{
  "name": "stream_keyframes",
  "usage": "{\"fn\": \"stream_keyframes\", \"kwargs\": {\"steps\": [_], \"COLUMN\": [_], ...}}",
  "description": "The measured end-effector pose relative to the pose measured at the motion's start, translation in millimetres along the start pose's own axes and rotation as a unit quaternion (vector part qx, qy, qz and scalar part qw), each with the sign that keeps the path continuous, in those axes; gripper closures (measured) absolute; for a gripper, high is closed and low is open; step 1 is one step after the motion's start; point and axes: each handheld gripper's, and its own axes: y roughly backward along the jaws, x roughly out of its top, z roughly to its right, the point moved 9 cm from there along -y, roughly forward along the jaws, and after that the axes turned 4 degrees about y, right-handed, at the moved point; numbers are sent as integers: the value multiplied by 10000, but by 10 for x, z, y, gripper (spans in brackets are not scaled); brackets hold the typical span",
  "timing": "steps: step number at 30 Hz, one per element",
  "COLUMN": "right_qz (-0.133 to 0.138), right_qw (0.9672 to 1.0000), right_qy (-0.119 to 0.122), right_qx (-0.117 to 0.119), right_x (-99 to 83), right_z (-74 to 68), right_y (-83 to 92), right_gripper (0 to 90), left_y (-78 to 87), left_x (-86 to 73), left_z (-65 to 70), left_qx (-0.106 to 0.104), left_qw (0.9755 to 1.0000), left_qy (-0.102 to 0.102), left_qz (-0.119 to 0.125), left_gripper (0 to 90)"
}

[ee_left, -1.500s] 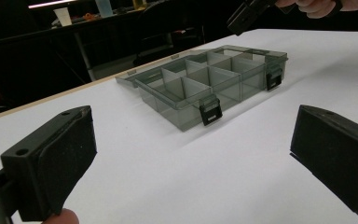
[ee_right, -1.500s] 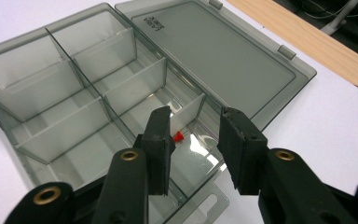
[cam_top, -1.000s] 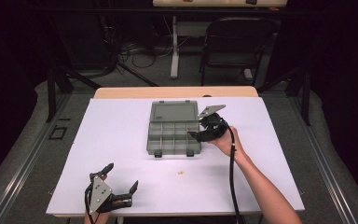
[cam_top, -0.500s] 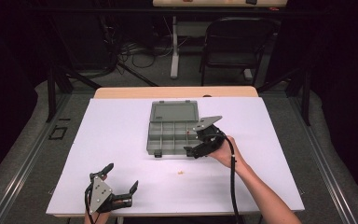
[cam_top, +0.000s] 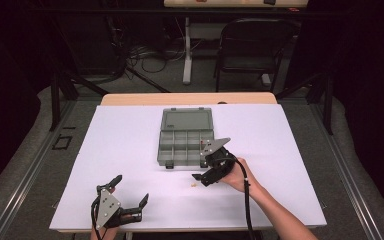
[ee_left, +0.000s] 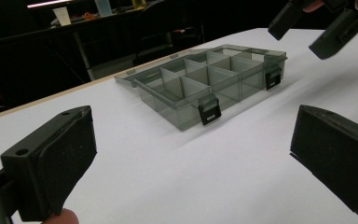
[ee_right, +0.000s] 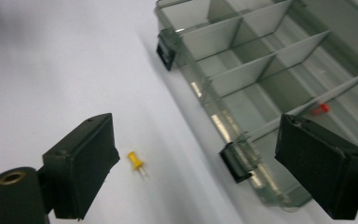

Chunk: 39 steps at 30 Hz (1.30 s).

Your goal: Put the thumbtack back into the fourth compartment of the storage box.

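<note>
The left gripper (cam_top: 130,206) rests at the worktop's (cam_top: 130,145) near-left corner, jaws wide apart and empty, aimed up the table toward the box (cam_top: 186,141). The holding hand is at the near edge, largely hidden by the tool.

The box sits at mid-worktop toward the far edge, lid laid flat open behind it, 2 black latches on its near wall. It is thin, clear, stiff plastic, probably light and apt to slide if pushed. 1 small red part (ee_right: 320,109) lies in a right-hand compartment.

The pin (ee_right: 137,164), a small yellow piece with 2 thin legs, lies on the worktop just in front of the box's near wall. It appears very light, hard and easy to flick away; the legs could bend. Best hold: across the yellow body, pads square.

The right gripper (cam_top: 207,173) hovers just right of the pin, jaws apart and empty, tilted down, forearm coming in from the near-right edge.
</note>
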Motion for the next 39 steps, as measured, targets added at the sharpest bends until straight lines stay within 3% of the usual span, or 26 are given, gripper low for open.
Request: {"fn": "stream_keyframes", "kwargs": {"steps": [9, 19, 33, 39], "right_qz": [-273, -425, -469, -475], "right_qw": [9992, 9980, 9975, 9976], "right_qy": [65, 60, 11, 19], "right_qx": [296, 455, 531, 508], "right_x": [-171, -269, -348, -365], "right_z": [-230, -350, -357, -344], "right_y": [-175, -288, -374, -389], "right_gripper": [54, 34, 146, 303], "left_y": [4, 9, 11, 11], "left_x": [-1, 2, 3, 2], "left_z": [-1, 2, 4, 1], "left_qx": [1, -8, -14, -14], "left_qw": [10000, 10000, 10000, 10000], "left_qy": [0, 1, -3, 4], "left_qz": [-8, 3, 5, 2], "left_gripper": [0, 0, 0, 0]}}
